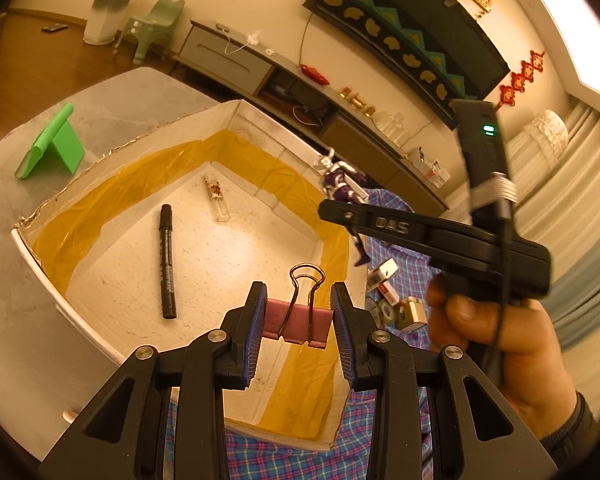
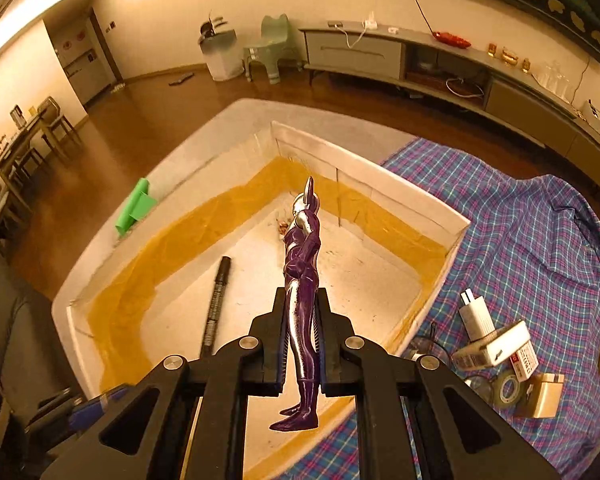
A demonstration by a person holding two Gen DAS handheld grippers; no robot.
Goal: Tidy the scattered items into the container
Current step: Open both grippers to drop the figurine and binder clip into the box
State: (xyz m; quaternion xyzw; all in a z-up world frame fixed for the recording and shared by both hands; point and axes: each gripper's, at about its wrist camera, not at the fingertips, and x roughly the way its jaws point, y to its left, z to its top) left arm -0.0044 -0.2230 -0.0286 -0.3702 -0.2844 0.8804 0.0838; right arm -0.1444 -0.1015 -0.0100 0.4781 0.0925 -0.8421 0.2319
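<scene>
My left gripper (image 1: 298,322) is shut on a pink binder clip (image 1: 299,324) and holds it above the near side of the white foam box (image 1: 44,248). A black marker (image 1: 166,264) and a clear lighter (image 1: 218,199) lie on the box floor. My right gripper (image 2: 300,330) is shut on a purple and silver toy figure (image 2: 302,280), held over the box (image 2: 400,184). The marker (image 2: 217,304) also shows in the right wrist view. The right gripper and its figure (image 1: 342,186) appear at the right of the left wrist view.
The box stands on a grey table (image 2: 204,140) beside a plaid cloth (image 2: 540,232). On the cloth lie a white charger (image 2: 476,316), small boxes (image 2: 496,346) and a tape roll (image 2: 506,388). A green stand (image 1: 50,144) sits left of the box.
</scene>
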